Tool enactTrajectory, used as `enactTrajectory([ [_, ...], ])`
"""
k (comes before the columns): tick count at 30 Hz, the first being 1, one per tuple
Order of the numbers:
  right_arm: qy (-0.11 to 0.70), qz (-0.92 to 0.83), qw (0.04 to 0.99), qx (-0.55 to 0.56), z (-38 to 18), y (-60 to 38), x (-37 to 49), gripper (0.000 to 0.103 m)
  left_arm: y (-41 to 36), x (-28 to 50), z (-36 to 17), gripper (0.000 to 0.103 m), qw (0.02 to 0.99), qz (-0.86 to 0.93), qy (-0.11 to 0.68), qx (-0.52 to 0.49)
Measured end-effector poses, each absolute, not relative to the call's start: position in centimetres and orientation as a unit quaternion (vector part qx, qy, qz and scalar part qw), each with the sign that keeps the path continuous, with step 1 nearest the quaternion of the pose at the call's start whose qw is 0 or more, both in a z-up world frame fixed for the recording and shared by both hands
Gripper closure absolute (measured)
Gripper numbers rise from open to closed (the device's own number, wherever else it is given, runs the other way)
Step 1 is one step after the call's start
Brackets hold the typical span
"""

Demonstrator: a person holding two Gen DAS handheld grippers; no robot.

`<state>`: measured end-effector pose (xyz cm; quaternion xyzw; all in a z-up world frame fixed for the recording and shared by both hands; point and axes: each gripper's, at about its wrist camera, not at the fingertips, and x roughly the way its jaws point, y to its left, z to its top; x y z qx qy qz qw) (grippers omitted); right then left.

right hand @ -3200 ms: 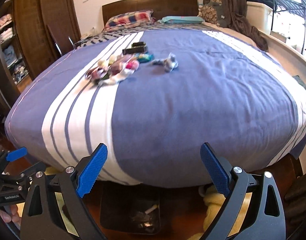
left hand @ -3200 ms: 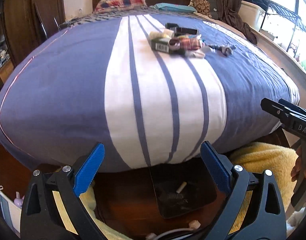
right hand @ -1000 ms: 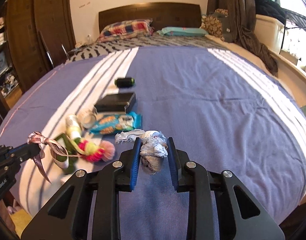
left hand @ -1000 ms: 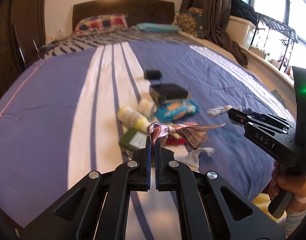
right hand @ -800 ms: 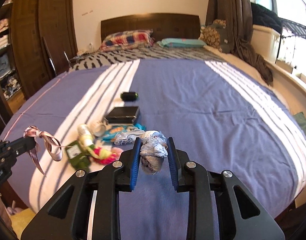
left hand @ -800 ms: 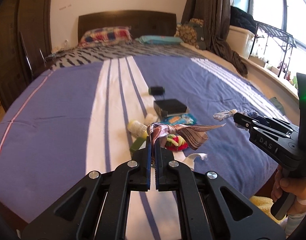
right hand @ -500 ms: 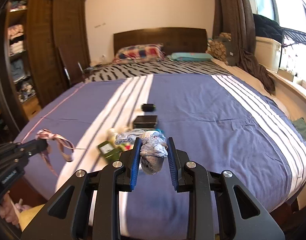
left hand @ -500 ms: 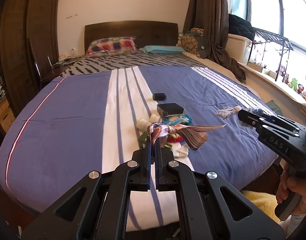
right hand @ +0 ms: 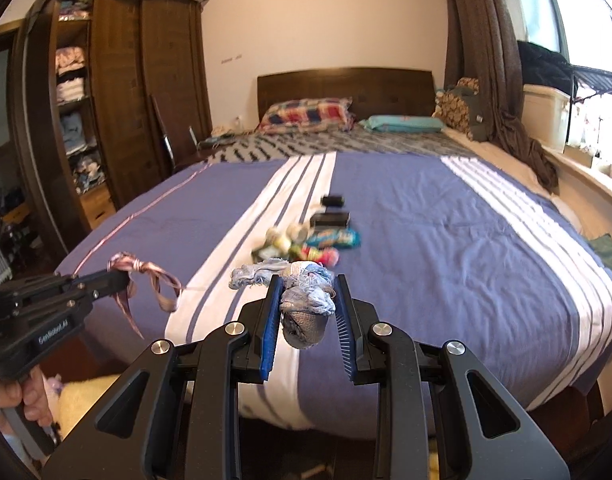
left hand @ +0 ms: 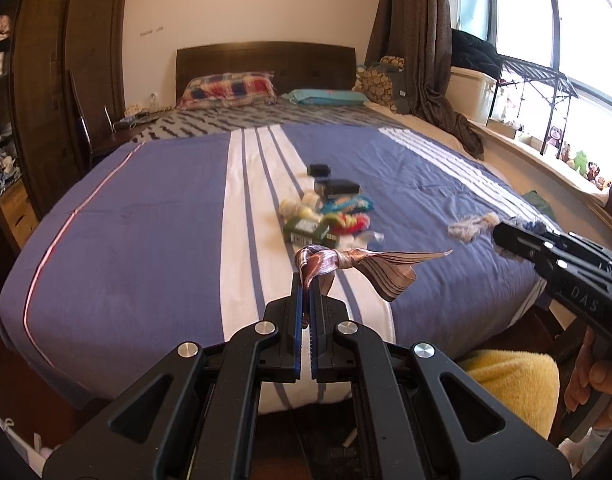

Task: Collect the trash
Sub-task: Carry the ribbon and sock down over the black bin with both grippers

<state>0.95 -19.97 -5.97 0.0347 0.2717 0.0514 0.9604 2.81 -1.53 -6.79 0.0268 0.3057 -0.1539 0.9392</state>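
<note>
Both grippers are holding trash above the foot of the bed.
The left gripper (left hand: pixel 305 280) fingers are pinching a pink ribbon (left hand: pixel 348 262); the right gripper (right hand: pixel 306 296) fingers are squeezing a blue-grey rag (right hand: pixel 304 304). More trash (left hand: pixel 326 216) is lying on the striped bed cover (left hand: pixel 146 220), near its middle.

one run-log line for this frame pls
left gripper: shut on ribbon | right gripper: shut on cloth wad | remaining litter: on bed
</note>
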Motion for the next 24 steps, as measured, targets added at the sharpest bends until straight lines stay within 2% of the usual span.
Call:
enactTrajectory([
  [24,0.449,0.075,0.889,0.043,-21.1,-17.7,0.0,0.076,-2.9,2.4,-22.7,0.102,0.863,-0.165,0.477,0.038],
])
